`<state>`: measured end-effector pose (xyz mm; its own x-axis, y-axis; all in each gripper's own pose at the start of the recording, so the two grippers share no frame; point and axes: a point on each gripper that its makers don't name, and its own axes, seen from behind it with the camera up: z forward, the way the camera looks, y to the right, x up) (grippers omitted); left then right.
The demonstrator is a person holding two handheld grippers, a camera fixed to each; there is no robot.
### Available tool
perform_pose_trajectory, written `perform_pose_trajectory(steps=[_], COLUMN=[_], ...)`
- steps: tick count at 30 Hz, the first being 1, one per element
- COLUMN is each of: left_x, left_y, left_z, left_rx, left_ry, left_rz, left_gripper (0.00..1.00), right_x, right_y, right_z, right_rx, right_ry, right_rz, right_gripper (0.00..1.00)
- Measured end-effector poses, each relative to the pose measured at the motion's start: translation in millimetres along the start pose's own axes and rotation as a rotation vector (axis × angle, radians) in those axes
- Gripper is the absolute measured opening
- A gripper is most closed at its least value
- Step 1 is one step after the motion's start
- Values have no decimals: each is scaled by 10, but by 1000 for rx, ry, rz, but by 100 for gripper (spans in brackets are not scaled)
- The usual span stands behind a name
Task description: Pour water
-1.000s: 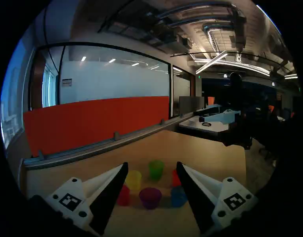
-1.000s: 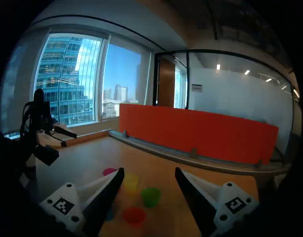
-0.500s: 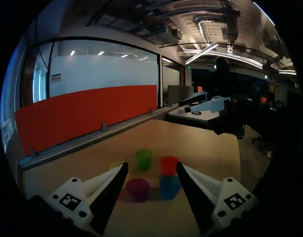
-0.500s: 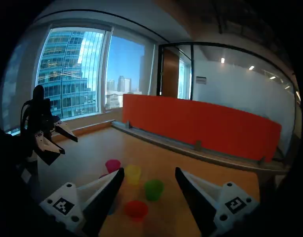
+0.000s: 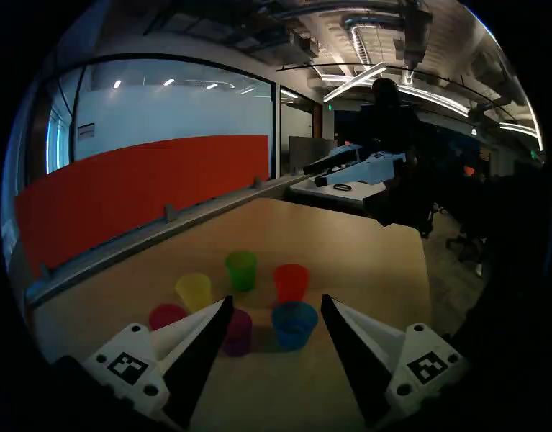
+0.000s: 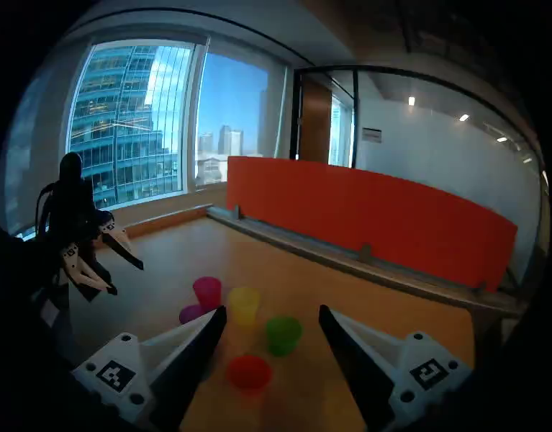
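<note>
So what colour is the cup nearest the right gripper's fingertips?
Red. The small red plastic cup shows best in the right gripper view, low between the fingers.

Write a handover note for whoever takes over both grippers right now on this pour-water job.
Left gripper: open, empty, above the table; the blue cup sits nearest, between its fingers in the left gripper view.
Right gripper: open, empty, facing the same group from another side.
Things: upright and bunched on the table are the blue cup, red cup, green cup, yellow cup, pink cup and purple cup.
Done: nothing grasped, nothing poured. I cannot tell whether any cup holds water.
Left: grasp a cup, pour into another, set it down.
</note>
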<state>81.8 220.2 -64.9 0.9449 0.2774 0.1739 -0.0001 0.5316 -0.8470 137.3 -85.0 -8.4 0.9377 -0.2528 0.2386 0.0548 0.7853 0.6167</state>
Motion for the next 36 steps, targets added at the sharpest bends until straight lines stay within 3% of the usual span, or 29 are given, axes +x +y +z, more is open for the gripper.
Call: perform_pose_trajectory(steps=[36], left_x=[-803], left_y=[273], left_z=[731], left_rx=[-67], left_ry=[-164], left_rz=[64], left_gripper=[90], right_x=[-340], right_y=[96], right_z=[449], right_rx=[31], right_ry=[-90], right_rz=[7], right_gripper=[100])
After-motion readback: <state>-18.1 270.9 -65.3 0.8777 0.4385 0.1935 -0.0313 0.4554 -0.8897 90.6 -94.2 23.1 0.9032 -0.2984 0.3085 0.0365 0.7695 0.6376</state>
